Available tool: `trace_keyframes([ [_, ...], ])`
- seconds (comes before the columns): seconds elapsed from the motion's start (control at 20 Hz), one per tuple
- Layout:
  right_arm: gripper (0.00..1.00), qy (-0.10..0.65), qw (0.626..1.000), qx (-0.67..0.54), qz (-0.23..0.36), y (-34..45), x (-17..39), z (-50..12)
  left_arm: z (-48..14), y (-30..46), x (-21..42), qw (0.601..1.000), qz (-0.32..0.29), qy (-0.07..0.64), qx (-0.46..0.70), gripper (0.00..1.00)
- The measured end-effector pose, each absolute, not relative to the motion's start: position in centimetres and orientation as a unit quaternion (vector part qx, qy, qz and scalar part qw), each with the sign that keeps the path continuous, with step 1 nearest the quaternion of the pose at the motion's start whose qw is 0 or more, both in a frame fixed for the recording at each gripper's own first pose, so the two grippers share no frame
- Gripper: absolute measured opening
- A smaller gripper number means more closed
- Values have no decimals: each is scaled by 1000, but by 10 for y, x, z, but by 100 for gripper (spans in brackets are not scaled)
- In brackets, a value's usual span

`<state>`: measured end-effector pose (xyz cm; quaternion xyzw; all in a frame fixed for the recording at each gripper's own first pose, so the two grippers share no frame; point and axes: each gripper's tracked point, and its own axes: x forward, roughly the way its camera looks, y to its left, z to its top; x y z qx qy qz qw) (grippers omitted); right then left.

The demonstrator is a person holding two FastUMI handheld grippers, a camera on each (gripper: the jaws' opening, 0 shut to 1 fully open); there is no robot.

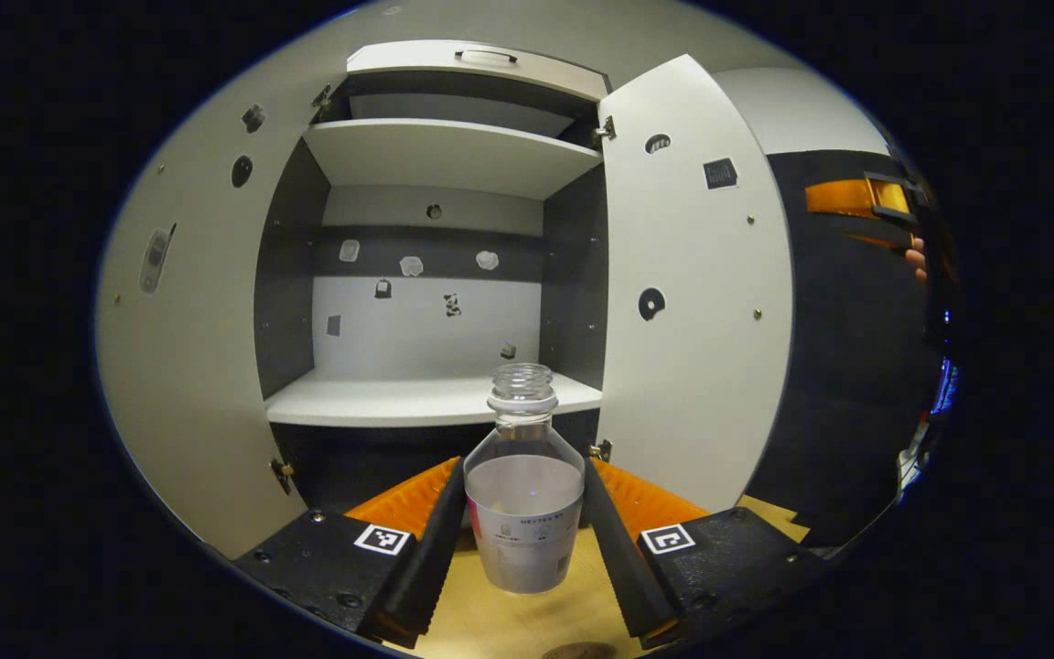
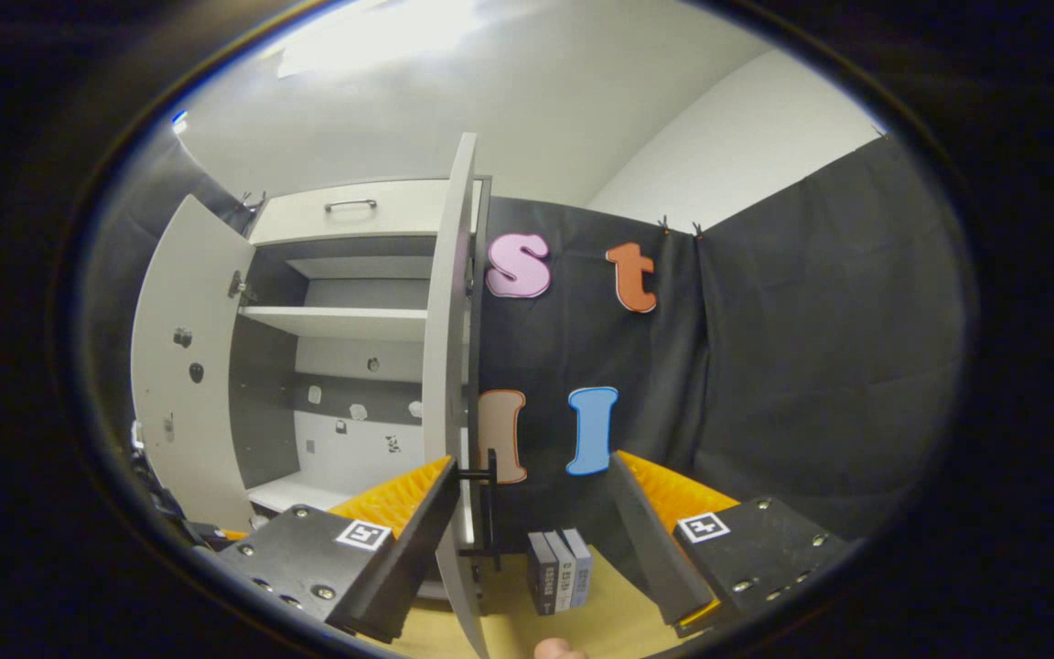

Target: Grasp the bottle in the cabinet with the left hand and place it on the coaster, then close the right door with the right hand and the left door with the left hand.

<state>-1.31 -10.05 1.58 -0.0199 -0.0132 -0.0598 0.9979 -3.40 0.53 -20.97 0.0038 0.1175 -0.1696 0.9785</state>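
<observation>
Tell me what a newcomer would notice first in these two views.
The clear, uncapped bottle stands out first, clamped between the left gripper's fingers in front of the cabinet, whose shelves are bare. Next, the right door stands open, edge-on, between the open fingers of the right gripper.

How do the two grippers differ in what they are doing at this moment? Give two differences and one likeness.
The left gripper is shut on the bottle; the right gripper is open and holds nothing. The left gripper faces the open cabinet; the right gripper faces the right door edge-on, by its handle. Both are over the wooden table.
</observation>
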Motion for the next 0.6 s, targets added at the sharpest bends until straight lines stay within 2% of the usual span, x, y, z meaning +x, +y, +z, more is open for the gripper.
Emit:
trace_keyframes([
  [0.15,98,-10,998,-16,-55,-101,-9,17,-244,-8,-61,973,-193,119,-25,77],
  [0.6,98,1,998,-47,-49,-107,-5,14,-365,-6,-118,953,-194,231,-27,77],
])
